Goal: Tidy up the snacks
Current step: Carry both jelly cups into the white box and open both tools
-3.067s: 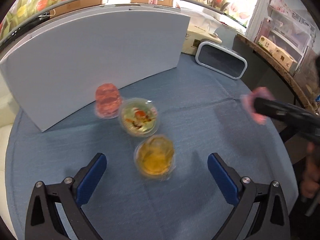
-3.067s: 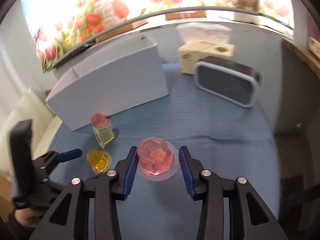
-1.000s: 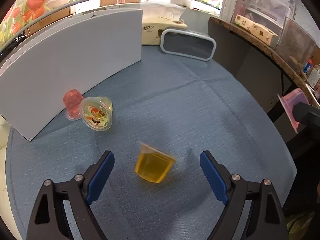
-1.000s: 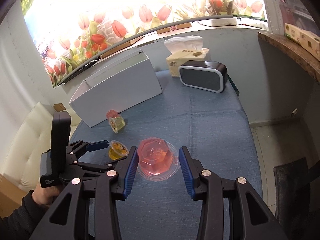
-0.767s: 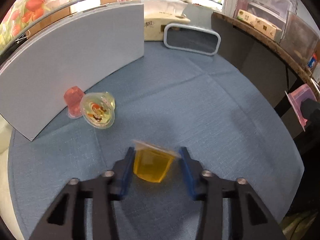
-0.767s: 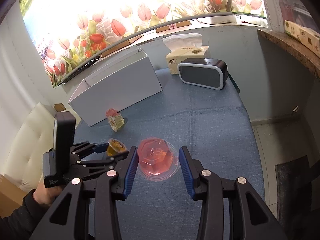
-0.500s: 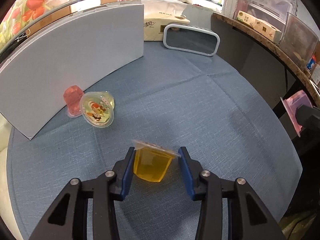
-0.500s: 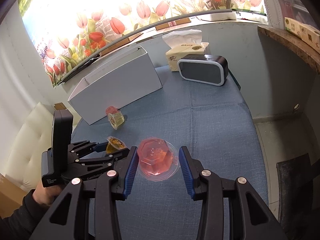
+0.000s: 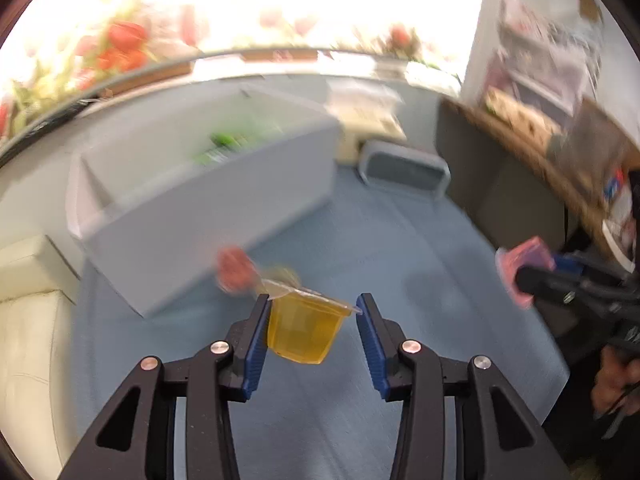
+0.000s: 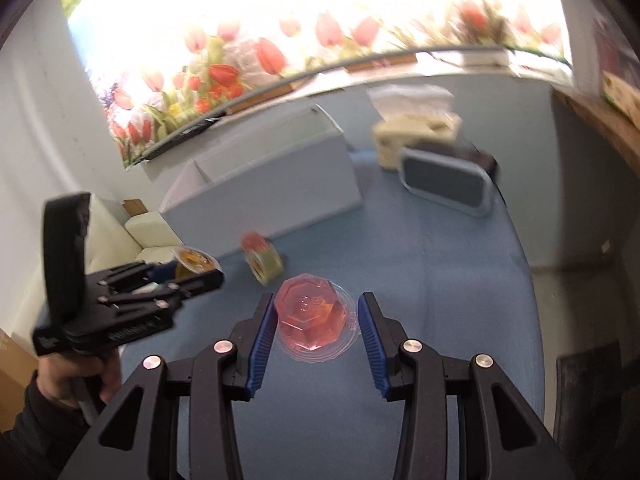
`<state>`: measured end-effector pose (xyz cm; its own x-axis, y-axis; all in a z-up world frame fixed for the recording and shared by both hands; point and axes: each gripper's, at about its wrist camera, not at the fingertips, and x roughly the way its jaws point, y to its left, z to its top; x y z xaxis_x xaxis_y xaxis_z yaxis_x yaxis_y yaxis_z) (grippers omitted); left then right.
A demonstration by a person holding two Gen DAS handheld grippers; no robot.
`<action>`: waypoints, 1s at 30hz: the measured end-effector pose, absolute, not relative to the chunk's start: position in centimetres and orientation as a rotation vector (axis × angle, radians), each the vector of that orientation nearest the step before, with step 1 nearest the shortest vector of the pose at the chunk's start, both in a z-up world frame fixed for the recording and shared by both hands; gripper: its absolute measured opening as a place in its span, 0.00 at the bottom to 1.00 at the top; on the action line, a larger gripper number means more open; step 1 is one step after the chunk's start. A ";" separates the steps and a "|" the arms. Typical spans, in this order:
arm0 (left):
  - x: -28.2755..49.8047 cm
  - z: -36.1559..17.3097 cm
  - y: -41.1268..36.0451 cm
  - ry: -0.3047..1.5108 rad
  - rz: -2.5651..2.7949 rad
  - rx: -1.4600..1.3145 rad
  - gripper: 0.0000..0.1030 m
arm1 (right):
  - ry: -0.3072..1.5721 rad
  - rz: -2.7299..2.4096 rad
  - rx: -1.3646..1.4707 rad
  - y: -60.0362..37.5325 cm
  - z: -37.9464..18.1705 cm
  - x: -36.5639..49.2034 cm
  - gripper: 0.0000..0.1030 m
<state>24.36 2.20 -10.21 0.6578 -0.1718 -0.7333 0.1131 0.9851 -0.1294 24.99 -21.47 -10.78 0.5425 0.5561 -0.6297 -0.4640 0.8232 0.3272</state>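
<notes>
My left gripper [image 9: 310, 330] is shut on a yellow jelly cup [image 9: 306, 328] and holds it above the blue table; it also shows in the right wrist view [image 10: 194, 261]. My right gripper [image 10: 318, 330] is shut on a pink jelly cup [image 10: 310, 312], also seen in the left wrist view [image 9: 520, 272]. A red jelly cup [image 9: 232, 268] and a greenish jelly cup [image 10: 266, 266] sit on the table in front of the open white box [image 9: 212, 204], which holds something green [image 9: 224, 146].
A grey speaker [image 10: 446, 184] and a tissue box [image 10: 416, 132] stand at the back of the blue table [image 10: 420, 280]. A dark counter [image 9: 520, 160] is to the right, a cream sofa [image 9: 28, 320] to the left.
My left gripper closed on the yellow cup, then lifted it off the table and toward the white box. The right gripper still holds the pink cup and has risen slightly.
</notes>
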 end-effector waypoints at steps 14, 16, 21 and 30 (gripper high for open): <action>32.3 -1.5 11.6 0.703 -0.047 -0.130 0.45 | 0.681 0.695 -0.049 -8.2 -1.8 36.2 0.44; 33.3 -1.5 12.3 0.705 -0.051 -0.129 0.45 | 0.678 0.699 -0.067 -6.9 -1.3 37.4 0.44; 35.1 -2.2 14.5 0.720 -0.033 -0.138 0.46 | 0.698 0.693 -0.128 -4.3 -1.6 40.3 0.44; 37.6 -4.8 16.4 0.793 -0.038 -0.133 0.77 | 0.770 0.638 -0.109 -2.5 -3.0 45.5 0.56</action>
<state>37.57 16.36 -4.75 0.7013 -0.0837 -0.7080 -0.0163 0.9909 -0.1333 45.48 -2.52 -3.00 0.5408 0.4977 -0.6781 -0.5746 0.8074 0.1343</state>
